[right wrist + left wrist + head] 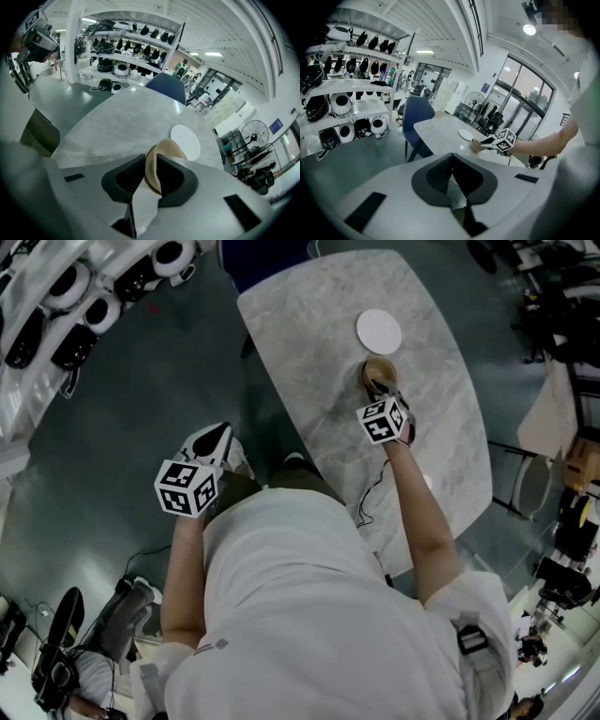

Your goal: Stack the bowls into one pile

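Note:
A tan bowl (378, 374) sits on the marble table (309, 343), just below a flat white plate (379, 331). My right gripper (382, 387) hangs over the bowl's near side. In the right gripper view the bowl's rim (157, 159) stands upright between the two pads of that gripper (151, 171), and the pads look slightly apart from it. The plate (185, 140) lies just beyond the bowl. My left gripper (217, 434) is held off the table's left side above the floor, its jaws (451, 164) closed together with nothing in them. From there the bowl (476, 146) shows far off.
Shelves of helmets (75, 296) line the far left. A blue chair (417, 112) stands at the table's far end. A thin cable (370, 498) hangs by the table's near edge. Equipment and a seated person (84, 676) crowd the room's edges.

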{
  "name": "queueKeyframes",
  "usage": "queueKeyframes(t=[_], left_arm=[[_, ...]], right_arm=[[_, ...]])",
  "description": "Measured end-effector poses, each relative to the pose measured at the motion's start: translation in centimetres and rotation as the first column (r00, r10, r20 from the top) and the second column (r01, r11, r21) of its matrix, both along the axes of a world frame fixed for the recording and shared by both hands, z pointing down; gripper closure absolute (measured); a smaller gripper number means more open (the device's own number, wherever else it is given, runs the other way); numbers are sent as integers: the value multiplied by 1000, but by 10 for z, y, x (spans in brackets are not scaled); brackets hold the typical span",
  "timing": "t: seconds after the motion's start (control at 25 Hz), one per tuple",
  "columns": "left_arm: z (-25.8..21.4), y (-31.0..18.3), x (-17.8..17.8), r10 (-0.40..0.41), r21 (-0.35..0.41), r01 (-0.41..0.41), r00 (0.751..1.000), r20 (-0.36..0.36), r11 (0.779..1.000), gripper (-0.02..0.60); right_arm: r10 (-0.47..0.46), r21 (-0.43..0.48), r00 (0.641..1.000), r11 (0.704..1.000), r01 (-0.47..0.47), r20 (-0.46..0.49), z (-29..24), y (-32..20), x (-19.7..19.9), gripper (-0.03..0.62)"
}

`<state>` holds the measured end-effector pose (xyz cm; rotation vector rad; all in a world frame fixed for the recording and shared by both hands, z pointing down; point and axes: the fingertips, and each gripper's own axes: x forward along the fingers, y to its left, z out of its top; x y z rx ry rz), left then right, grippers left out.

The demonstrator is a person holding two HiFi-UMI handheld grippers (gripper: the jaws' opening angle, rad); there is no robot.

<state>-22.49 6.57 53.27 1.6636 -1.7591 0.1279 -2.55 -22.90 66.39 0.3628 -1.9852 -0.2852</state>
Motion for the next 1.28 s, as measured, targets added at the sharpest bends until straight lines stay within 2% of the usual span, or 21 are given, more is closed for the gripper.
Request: queueKeyframes(t=[0.28,0.92,1.16,1.28], left_arm=[[2,1,4,5,-1,-5,1000,-3,1000,580],[3,6,2,-1,-8,1,1000,-5,1000,580],[0,-5,1,46,6,-46,999,-6,999,580],[-3,-13,1,77,21,-77,997,-2,997,580]], right_arm=[[4,42,1000,999,-5,25,-8,1,1,576],[31,-12,1000,999,-31,-6,7,5,6,549],[71,-10,997,997,-71,32,-8,8,7,549],[94,-12,994,996,-94,62,-19,15,10,569]])
